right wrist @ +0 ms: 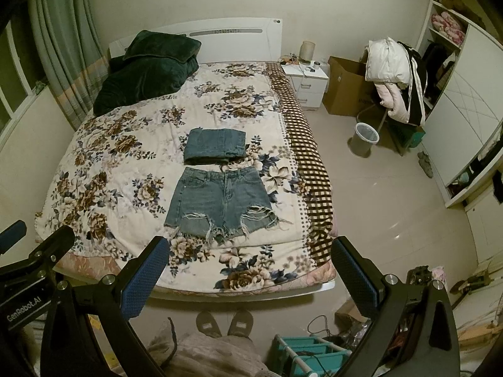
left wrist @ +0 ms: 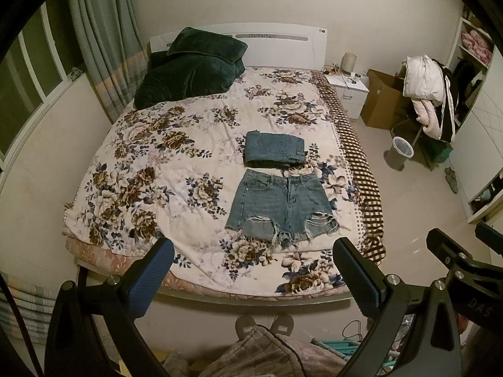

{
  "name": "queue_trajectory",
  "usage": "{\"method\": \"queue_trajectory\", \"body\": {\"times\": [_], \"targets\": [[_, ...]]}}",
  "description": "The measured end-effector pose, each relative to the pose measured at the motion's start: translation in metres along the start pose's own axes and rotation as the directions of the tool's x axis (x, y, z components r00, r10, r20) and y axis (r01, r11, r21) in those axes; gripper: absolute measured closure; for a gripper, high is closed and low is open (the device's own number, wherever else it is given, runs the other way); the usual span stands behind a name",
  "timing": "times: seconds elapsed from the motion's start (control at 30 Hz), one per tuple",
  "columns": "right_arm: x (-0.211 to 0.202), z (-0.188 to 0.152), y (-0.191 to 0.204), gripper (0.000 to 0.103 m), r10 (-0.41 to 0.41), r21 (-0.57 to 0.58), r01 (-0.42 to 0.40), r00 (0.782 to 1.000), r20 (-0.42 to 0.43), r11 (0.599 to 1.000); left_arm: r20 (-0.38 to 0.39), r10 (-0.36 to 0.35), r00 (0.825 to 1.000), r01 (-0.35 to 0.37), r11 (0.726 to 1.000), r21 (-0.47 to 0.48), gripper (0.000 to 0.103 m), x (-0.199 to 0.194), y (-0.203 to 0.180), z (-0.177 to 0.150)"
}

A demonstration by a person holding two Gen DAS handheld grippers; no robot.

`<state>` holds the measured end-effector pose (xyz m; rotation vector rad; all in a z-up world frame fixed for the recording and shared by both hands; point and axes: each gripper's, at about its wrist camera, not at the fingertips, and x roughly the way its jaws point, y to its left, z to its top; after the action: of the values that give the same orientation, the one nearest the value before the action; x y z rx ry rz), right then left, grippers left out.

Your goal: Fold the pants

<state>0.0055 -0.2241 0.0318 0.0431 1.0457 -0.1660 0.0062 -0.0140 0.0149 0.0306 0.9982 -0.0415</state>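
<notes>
Denim shorts (left wrist: 279,204) lie flat on the floral bed quilt (left wrist: 151,169), waistband far, frayed hems near, right of the bed's middle. Just beyond them sits a folded pair of jeans (left wrist: 275,149). Left claw (left wrist: 251,279) and right claw (right wrist: 250,278) both hover spread wide and empty above the bed's near edge.

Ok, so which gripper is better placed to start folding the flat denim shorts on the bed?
Right, marginally. Both grippers, left and right, hang open above the bed's foot, holding nothing. The denim shorts lie toward the bed's checkered right edge, the right gripper's side. A two-handed fold looks equally feasible.
</notes>
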Motion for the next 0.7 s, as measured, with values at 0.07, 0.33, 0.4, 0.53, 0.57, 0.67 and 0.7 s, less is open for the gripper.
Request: {"method": "queue_trajectory", "body": {"times": [0.07,0.33,0.4,0.53,0.57,0.67,0.7], "targets": [[0.000,0.000,0.000,0.000,0.000,0.001,0.000,1.000,0.000,1.000,0.001,-0.001,1.000,0.001,1.000,-0.002,0.001,-0.001,0.000,0.002],[-0.002,0.006,0.002,0.000,0.003,0.005,-0.003,1.000,0.001,1.000,0.000,-0.005,1.000,0.005,1.000,-0.001,0.001,-0.001,-0.001,0.001],[-0.001,0.005,0.001,0.000,0.001,0.002,-0.001,1.000,0.001,1.000,0.001,-0.005,1.000,0.005,1.000,-0.002,0.001,0.000,0.001,0.002],[-0.001,0.005,0.000,0.000,0.002,0.003,-0.002,1.000,0.002,1.000,0.001,-0.007,1.000,0.007,1.000,-0.003,0.001,0.001,0.001,0.001],[-0.001,0.004,0.000,0.000,0.002,0.003,-0.002,1.000,0.003,1.000,0.002,-0.007,1.000,0.007,1.000,-0.003,0.001,0.001,0.000,0.003],[-0.001,0.004,-0.001,0.000,0.003,0.003,-0.003,1.000,0.001,1.000,0.001,-0.010,1.000,0.010,1.000,-0.001,0.001,0.001,-0.002,0.006],[-0.003,0.015,0.001,0.000,0.004,0.004,-0.004,1.000,-0.002,1.000,0.001,-0.010,1.000,0.010,1.000,0.000,0.001,0.002,-0.003,0.009]]}}
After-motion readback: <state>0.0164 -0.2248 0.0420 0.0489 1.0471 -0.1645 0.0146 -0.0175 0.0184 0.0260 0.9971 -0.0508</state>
